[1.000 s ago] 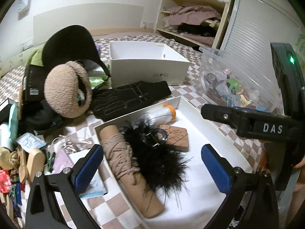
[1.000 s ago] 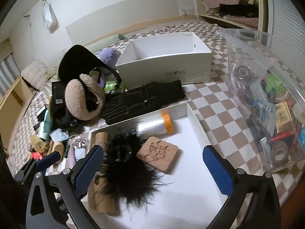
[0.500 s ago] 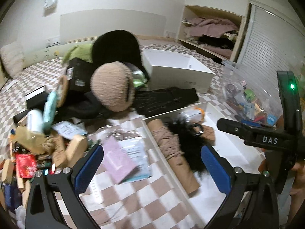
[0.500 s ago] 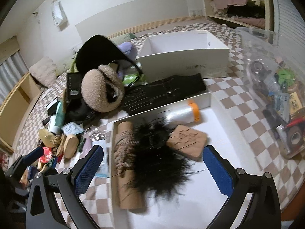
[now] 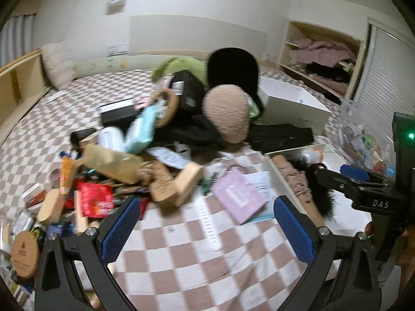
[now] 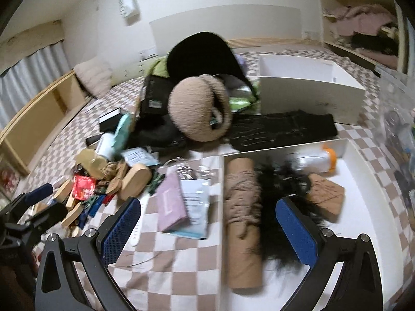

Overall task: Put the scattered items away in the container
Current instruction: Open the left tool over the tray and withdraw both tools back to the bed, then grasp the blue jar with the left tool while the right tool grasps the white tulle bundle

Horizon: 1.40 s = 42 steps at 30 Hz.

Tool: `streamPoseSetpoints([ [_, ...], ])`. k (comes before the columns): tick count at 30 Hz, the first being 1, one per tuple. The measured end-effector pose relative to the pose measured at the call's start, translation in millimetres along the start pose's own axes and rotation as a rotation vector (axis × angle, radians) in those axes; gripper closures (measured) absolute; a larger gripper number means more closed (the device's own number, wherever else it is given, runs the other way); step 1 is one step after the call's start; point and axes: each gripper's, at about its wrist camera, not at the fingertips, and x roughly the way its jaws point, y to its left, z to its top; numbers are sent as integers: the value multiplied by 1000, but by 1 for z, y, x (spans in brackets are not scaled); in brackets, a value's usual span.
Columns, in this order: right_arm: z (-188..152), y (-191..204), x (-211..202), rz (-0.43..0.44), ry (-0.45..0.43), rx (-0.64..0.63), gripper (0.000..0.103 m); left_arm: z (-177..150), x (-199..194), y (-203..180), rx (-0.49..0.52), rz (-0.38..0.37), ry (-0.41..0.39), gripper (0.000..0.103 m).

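Both grippers had swung left, off the white tray (image 6: 363,160) toward the pile. Left gripper (image 5: 207,223) and right gripper (image 6: 207,223) hung spread apart, holding nothing. Nearest lay the pink packet (image 5: 238,197), just beyond the left gripper, its long axis running near-right.

My right gripper (image 6: 207,225) hangs with jaws spread wide and nothing between them over a checkered cloth (image 6: 168,272). At three o'clock a white tray (image 6: 363,181) holds a tan twine-wrapped roll (image 6: 242,202), black feathery fluff (image 6: 280,189) and an orange-capped bottle (image 6: 317,159). At nine o'clock lies a heap of clutter (image 6: 103,176).
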Motion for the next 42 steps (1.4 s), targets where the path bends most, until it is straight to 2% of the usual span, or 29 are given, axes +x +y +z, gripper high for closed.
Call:
streamPoseSetpoints([
  [6,-8,37,19,103,68,-43,0,-12,-16,47,-53,82,-22,0],
  [12,-21,85,35,137,71,-152,0,-30,-24,98,-131,176,-19,0],
  [18,-36,127,48,204,84,-241,0,-47,-32,143,-238,226,-29,0],
  [26,-67,195,60,330,71,-449,0,-60,-46,188,-348,242,-55,0],
  [33,-97,262,73,496,103,-610,0,-75,-52,212,-399,257,-46,0],
  [38,-110,297,87,561,135,-676,0,-88,-48,234,-469,255,-19,0],
  [42,-114,308,100,569,155,-681,1,-91,-45,243,-511,220,-13,0],
])
